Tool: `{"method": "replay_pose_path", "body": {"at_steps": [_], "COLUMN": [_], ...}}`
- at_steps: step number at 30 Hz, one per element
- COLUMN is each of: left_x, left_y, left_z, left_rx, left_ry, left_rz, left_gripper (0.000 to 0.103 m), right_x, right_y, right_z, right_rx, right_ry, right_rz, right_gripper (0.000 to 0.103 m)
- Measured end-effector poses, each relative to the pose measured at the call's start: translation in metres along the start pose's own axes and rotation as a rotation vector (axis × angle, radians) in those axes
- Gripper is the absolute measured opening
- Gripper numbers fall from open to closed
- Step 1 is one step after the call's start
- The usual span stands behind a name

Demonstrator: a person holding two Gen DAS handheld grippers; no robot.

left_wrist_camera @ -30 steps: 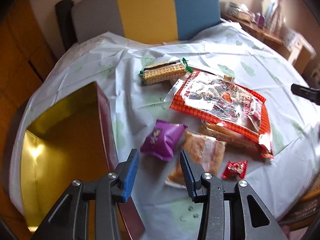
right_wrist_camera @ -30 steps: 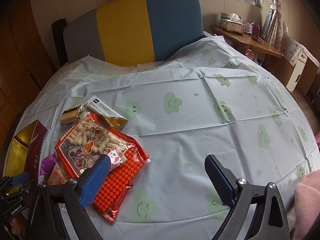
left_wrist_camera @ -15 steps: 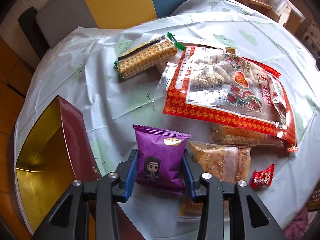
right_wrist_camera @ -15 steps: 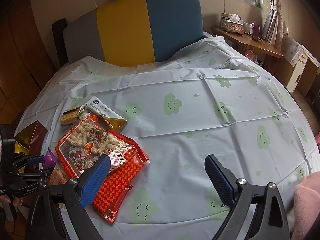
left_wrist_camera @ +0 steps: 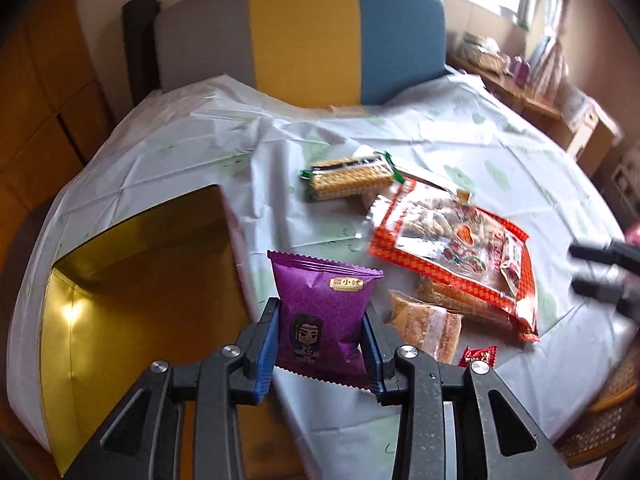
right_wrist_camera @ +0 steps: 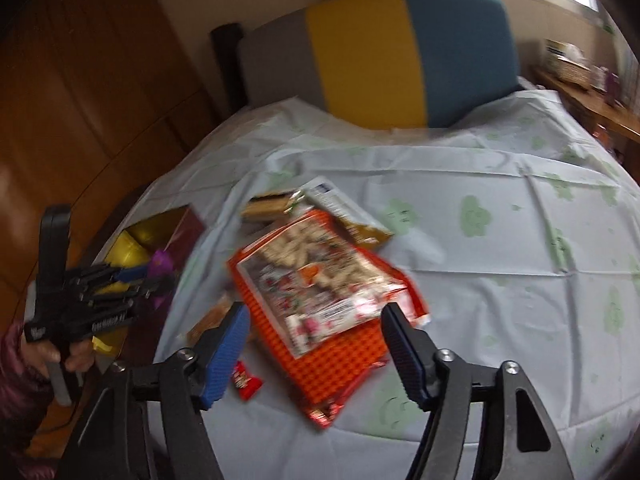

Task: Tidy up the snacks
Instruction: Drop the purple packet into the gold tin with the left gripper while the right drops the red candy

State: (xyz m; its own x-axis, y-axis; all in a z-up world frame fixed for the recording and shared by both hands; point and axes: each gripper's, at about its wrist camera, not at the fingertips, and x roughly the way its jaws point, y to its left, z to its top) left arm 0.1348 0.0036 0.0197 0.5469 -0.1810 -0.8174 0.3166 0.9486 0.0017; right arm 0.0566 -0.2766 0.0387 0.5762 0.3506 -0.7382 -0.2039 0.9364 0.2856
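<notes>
Left tongs clamped on purple snack packet, gold-lined box just to their left; right tongs agape, empty.

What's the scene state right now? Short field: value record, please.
left gripper: shut on purple snack packet, lifted
right gripper: open, holds nothing, over large red snack bag
gold-lined box: open, left of the snacks
on tablecloth: wafer pack, small red candy, orange-brown packets
image quality: both views motion-blurred
</notes>
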Motion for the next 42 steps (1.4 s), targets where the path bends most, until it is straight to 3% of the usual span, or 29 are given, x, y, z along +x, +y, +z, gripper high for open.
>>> {"method": "replay_pose_path", "body": {"at_steps": [4,8,11,13,18,22,24,26,29,31,32,42], "left_x": [-0.021,-0.021,-0.012,-0.003,0.029,0.045,0.047,0.045,0.038,0.030,0.026,-0.013], "left_y": [0.032,0.069,0.094,0.106,0.123,0.125,0.123,0.120,0.111,0.106,0.102,0.062], "left_z": [-0.008,-0.013,-0.015,-0.014,-0.008,-0.001,-0.001,-0.003,-0.007,-0.013,-0.016,-0.064], "left_rx": [-0.084,-0.176,-0.228,-0.254,-0.303,-0.316,-0.314,-0.307,-0.295,-0.299,-0.298,-0.267], "left_ry": [-0.033,-0.032,-0.017,0.005,0.059,0.066,0.069,0.054,0.040,0.026,0.019,-0.001], "left_rz": [0.019,0.067,0.110,0.118,0.167,0.206,0.209,0.237,0.241,0.240,0.236,0.221], "left_gripper": [0.038,0.038,0.038,0.039,0.039,0.042,0.055,0.060,0.060,0.060,0.060,0.060], "right_x": [0.031,0.061,0.077,0.089,0.107,0.109,0.107,0.110,0.114,0.117,0.115,0.112], "right_y": [0.044,0.067,0.082,0.087,0.086,0.086,0.086,0.084,0.083,0.084,0.085,0.086], "right_z": [-0.018,-0.032,-0.038,-0.043,-0.055,-0.056,-0.057,-0.054,-0.052,-0.052,-0.053,-0.056], "right_rx": [-0.184,-0.290,-0.362,-0.410,-0.461,-0.462,-0.449,-0.427,-0.419,-0.438,-0.442,-0.418], "right_ry": [0.150,0.260,0.291,0.305,0.360,0.343,0.342,0.343,0.343,0.339,0.337,0.364], "right_rz": [0.065,0.055,0.052,0.019,-0.016,-0.011,-0.004,-0.003,-0.003,-0.010,-0.008,-0.005], "right_gripper": [0.052,0.052,0.052,0.044,0.043,0.038,0.038,0.038,0.038,0.023,0.021,0.020]}}
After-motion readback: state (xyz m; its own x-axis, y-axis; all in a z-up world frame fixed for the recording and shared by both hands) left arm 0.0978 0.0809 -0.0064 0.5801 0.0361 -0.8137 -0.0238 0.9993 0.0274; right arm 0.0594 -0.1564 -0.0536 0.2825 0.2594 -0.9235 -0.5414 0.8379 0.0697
